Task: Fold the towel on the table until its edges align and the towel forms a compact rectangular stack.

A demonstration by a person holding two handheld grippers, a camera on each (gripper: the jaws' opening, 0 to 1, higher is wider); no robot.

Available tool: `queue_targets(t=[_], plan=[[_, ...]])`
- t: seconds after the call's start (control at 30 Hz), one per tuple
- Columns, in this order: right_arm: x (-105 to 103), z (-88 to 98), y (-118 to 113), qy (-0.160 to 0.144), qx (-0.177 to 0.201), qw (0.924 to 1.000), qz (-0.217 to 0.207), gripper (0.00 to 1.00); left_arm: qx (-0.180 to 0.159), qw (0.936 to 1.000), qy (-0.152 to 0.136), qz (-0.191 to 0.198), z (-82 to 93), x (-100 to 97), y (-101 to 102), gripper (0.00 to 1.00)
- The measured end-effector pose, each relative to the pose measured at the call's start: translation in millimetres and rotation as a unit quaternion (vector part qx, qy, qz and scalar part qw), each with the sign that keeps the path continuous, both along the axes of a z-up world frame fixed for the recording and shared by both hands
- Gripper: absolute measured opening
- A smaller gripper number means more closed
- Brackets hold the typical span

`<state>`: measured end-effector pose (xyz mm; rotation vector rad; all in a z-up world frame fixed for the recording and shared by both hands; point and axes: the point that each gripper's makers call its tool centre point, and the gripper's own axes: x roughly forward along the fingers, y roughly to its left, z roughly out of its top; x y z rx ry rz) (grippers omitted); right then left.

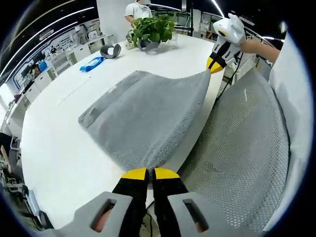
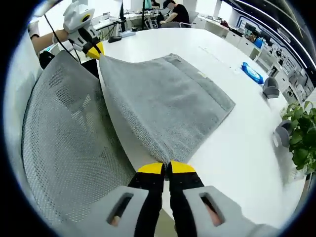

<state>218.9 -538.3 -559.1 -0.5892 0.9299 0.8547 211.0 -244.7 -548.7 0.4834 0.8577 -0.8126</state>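
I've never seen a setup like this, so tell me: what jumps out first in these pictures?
The grey towel, stretched above the white table like a small hammock. The left gripper pinches its near corner and the right gripper its far corner, both yellow-tipped. Past the table's edge is a grey mesh chair back, and a leafy potted plant stands at the far end.

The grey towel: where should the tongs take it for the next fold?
At its two near corners, from the table's near edge. Both tongs, left and right, are shut there on the grey towel, lifting that edge taut while the far edge rests flat.
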Motion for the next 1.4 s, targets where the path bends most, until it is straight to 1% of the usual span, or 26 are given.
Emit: queue_targets(t=[0.2,0.37,0.5,0.6,0.63,0.67,0.7,0.8,0.93,1.0,1.13,1.4], plan=[[-1,7.9,-3,-0.003,0.002,1.0000,-0.003,0.00,-0.001,1.0000,-0.005,-0.003,9.6,-1.5,-4,0.03],[11,19.7,-3,-0.019,0.017,0.9996,-0.011,0.00,-0.005,0.9999,-0.013,0.004,16.2,7.6,-3,0.03],[26,27.6,0,-0.034,0.023,0.9991,-0.012,0.00,-0.019,0.9993,-0.024,0.020,24.7,24.4,0,0.03],[42,32.9,2,-0.048,0.025,0.9985,-0.012,0.00,-0.018,0.9990,-0.035,0.021,28.8,40.8,1,0.03],[52,38.2,5,-0.059,0.029,0.9978,-0.012,0.00,-0.015,0.9988,-0.039,0.025,30.3,49.0,3,0.03],[54,39.5,5,-0.062,0.029,0.9976,-0.011,0.00,-0.013,0.9987,-0.042,0.027,31.6,54.2,4,0.03],[62,42.8,7,-0.071,0.029,0.9970,-0.009,0.00,-0.013,0.9984,-0.045,0.030,33.2,60.8,5,0.03],[77,47.9,8,-0.085,0.024,0.9961,-0.008,0.00,-0.012,0.9977,-0.054,0.038,36.3,76.2,7,0.03],[99,51.1,10,-0.103,0.015,0.9944,-0.020,0.00,-0.009,0.9964,-0.068,0.051,38.2,95.8,8,0.03],[106,52.6,12,-0.110,0.014,0.9936,-0.022,0.00,-0.002,0.9957,-0.075,0.054,37.7,102.7,10,0.03],[117,55.7,15,-0.117,0.014,0.9927,-0.024,0.00,0.004,0.9957,-0.073,0.057,35.9,110.2,12,0.03],[140,59.3,14,-0.132,0.017,0.9902,-0.044,0.00,-0.001,0.9936,-0.090,0.068,42.7,132.4,12,0.03]])
